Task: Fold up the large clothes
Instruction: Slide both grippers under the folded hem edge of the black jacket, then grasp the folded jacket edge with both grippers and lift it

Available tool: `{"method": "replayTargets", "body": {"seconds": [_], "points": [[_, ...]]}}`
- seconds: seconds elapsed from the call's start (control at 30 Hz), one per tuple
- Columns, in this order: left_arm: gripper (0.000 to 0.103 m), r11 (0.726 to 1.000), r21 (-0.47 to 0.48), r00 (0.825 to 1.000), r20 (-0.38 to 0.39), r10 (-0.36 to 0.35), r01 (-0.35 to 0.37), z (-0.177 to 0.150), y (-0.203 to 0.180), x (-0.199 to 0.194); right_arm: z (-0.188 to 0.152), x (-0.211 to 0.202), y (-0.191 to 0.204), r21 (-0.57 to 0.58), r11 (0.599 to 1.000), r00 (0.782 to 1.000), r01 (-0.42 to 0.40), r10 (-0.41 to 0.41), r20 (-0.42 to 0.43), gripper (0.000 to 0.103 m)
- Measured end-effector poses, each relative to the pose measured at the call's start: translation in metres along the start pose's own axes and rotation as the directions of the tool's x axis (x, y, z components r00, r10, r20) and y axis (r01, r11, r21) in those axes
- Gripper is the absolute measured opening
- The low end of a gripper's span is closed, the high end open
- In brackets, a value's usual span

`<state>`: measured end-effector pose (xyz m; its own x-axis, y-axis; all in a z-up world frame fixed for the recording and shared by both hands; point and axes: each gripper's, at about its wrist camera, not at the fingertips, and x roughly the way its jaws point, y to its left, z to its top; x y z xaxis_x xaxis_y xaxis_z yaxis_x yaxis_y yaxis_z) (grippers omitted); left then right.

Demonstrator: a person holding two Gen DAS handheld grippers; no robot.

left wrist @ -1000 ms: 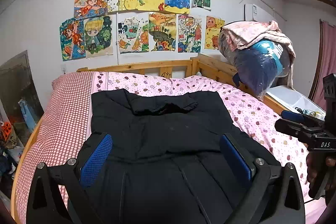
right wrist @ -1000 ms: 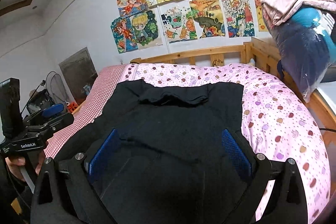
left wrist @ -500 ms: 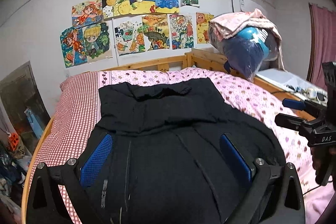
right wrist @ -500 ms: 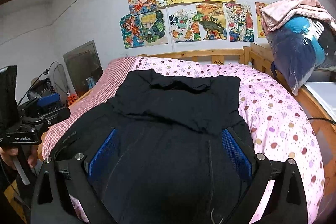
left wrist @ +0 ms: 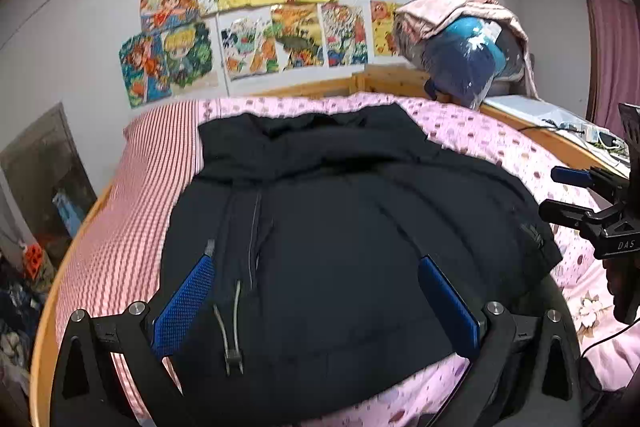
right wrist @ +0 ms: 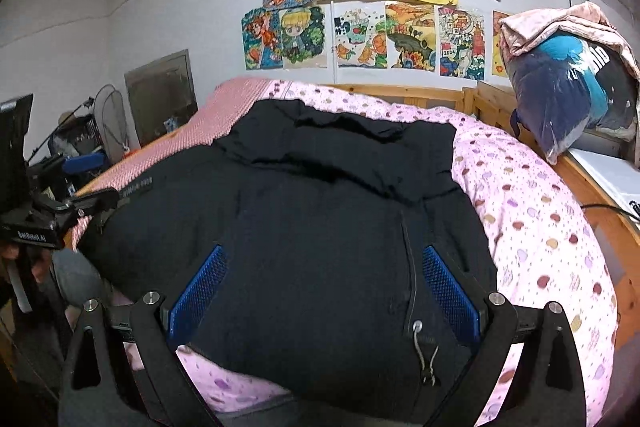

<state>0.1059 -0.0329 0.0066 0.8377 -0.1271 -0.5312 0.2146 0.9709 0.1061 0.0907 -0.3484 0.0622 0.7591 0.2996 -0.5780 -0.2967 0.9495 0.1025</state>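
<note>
A large black jacket (left wrist: 340, 227) lies spread flat on the bed, collar end toward the wall and hem toward me. Its drawstrings (left wrist: 236, 327) hang near the hem. My left gripper (left wrist: 316, 267) hovers open over the hem's left part, with nothing between its blue pads (left wrist: 184, 303). My right gripper (right wrist: 323, 255) is open too, above the jacket (right wrist: 340, 227) near its right drawstring (right wrist: 420, 347). Each gripper shows in the other's view: the right gripper (left wrist: 584, 203) at the right edge, the left gripper (right wrist: 72, 187) at the left edge.
The bed has a pink dotted duvet (left wrist: 500, 147) and a red checked sheet (left wrist: 132, 207) inside a wooden frame (right wrist: 592, 183). A plastic-wrapped bundle under a pink cloth (left wrist: 468, 55) sits at the right. Clutter and a fan (right wrist: 108, 123) stand left of the bed.
Both grippers have drawn back from the jacket toward the foot of the bed, so its hem and drawstrings now show. Both stayed open.
</note>
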Motion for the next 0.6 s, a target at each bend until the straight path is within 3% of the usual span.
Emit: {"method": "replayTargets", "body": {"seconds": [0.2,0.6], "points": [[0.103,0.998,-0.067,0.998,-0.060,0.005,-0.009,-0.029,0.007,0.005,-0.031,0.004,-0.002,0.066,0.998,0.999,0.001,0.001,-0.033,0.096],[0.103,0.997,-0.013,0.995,-0.068,0.078,-0.079,-0.061,-0.004,0.003,-0.085,0.023,-0.008,0.095,0.992,0.991,0.086,-0.076,-0.112,0.096]]}}
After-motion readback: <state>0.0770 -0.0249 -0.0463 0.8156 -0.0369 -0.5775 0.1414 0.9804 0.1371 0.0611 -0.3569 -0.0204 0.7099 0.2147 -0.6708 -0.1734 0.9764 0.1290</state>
